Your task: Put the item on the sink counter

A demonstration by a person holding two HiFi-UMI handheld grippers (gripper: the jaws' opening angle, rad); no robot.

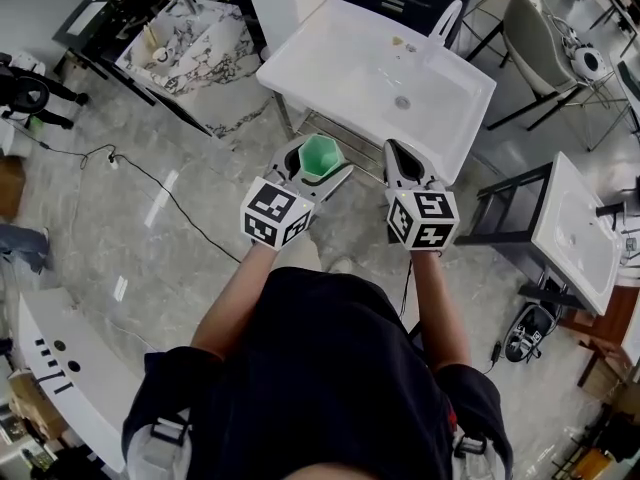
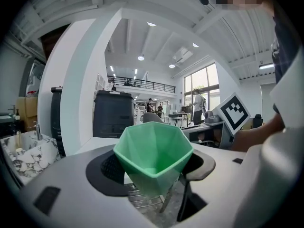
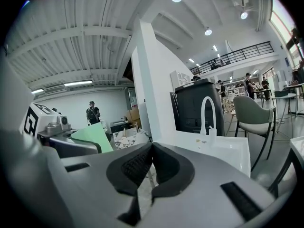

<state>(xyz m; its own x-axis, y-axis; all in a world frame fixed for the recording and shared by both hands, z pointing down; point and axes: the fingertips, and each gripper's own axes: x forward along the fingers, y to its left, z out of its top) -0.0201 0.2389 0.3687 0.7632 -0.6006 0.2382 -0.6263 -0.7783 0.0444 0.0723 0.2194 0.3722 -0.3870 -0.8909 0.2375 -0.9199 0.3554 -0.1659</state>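
Observation:
A green faceted cup (image 1: 319,155) sits upright between the jaws of my left gripper (image 1: 318,165), which is shut on it; in the left gripper view the cup (image 2: 153,155) fills the middle, mouth up, pressed by both dark pads. My right gripper (image 1: 403,163) hangs beside it, shut and empty; its pads (image 3: 142,165) meet in the right gripper view. Both are held in the air just short of the near edge of the white sink counter (image 1: 300,68), whose basin has a white faucet (image 1: 445,20) at the far side.
A marble-patterned sink (image 1: 195,48) stands to the left of the white one. Another white sink unit (image 1: 580,228) is at the right, with a grey chair (image 1: 535,33) behind. A black cable (image 1: 150,178) runs across the floor at the left.

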